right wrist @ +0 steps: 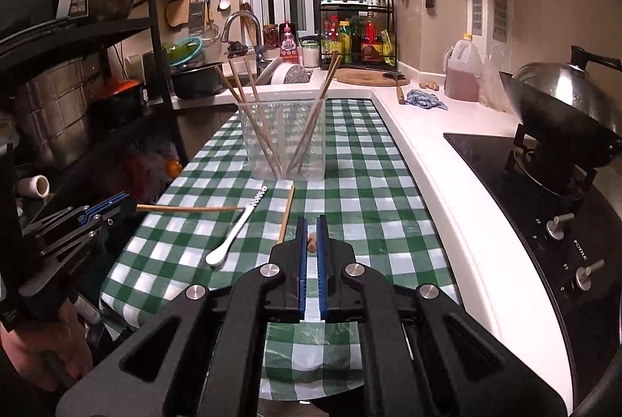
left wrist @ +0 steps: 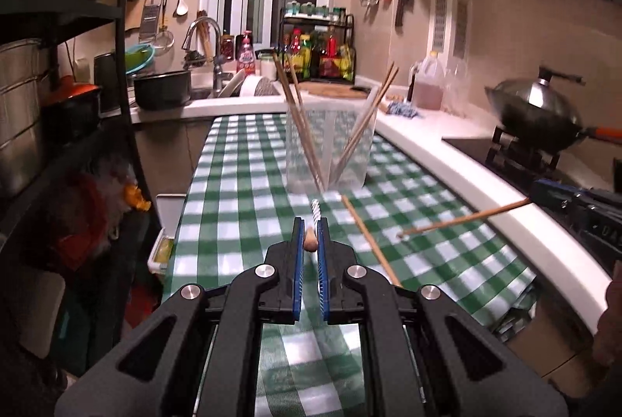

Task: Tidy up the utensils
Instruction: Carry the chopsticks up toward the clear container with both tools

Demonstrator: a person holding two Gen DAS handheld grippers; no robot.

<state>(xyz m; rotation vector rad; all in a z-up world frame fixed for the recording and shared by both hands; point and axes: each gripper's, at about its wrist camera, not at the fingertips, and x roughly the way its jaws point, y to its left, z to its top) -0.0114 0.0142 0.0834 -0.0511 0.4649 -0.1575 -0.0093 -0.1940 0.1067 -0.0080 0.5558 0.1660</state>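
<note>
Left gripper: fingers clenched on a thin wooden chopstick, seen end-on. Right gripper: fingers clenched likewise on a second wooden chopstick. Both sticks are held clear above the green-and-white checked desk. For a clean drop, each tip is best tilted downward and carried over the rim before release. Between the grippers a white long-handled spoon and a loose chopstick lie flat. Beyond, the clear plastic cup stands holding more chopsticks.
</note>
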